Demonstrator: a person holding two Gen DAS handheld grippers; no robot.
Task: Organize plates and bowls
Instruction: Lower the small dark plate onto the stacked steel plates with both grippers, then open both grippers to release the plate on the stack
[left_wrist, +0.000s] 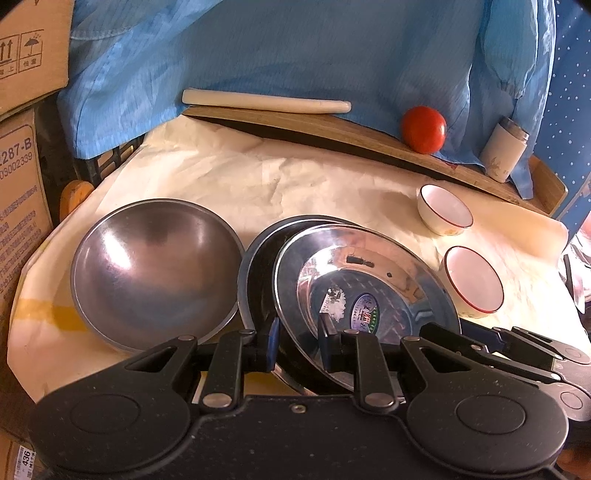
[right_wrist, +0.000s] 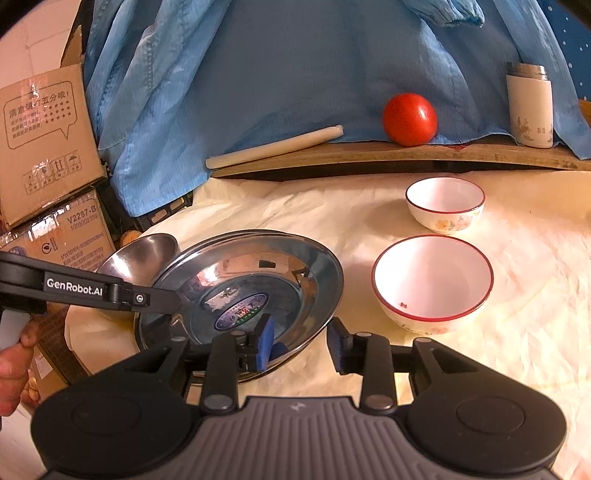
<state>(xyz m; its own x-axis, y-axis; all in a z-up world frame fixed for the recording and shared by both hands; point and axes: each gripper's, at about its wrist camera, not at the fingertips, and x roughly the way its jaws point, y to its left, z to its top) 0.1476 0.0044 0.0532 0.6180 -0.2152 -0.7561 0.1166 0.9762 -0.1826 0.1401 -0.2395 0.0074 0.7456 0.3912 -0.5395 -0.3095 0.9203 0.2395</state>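
A shiny steel plate (left_wrist: 365, 291) with a round sticker lies tilted on other steel plates (left_wrist: 258, 258). My left gripper (left_wrist: 300, 341) straddles the stack's near rim, jaws open around it. My right gripper (right_wrist: 301, 341) is also open, its left pad inside the top plate (right_wrist: 251, 280), its right pad outside the rim. A steel bowl (left_wrist: 155, 269) sits left of the plates; it also shows in the right wrist view (right_wrist: 147, 254). Two white red-rimmed bowls (right_wrist: 432, 284) (right_wrist: 445, 203) stand to the right, empty.
A cream cloth (left_wrist: 258, 177) covers the table. At the back a wooden board (right_wrist: 369, 155) carries a red tomato (right_wrist: 409, 119), a white rolling pin (right_wrist: 273, 147) and a white flask (right_wrist: 530, 107). Blue fabric (right_wrist: 295, 66) hangs behind. Cardboard boxes (right_wrist: 48, 140) stand left.
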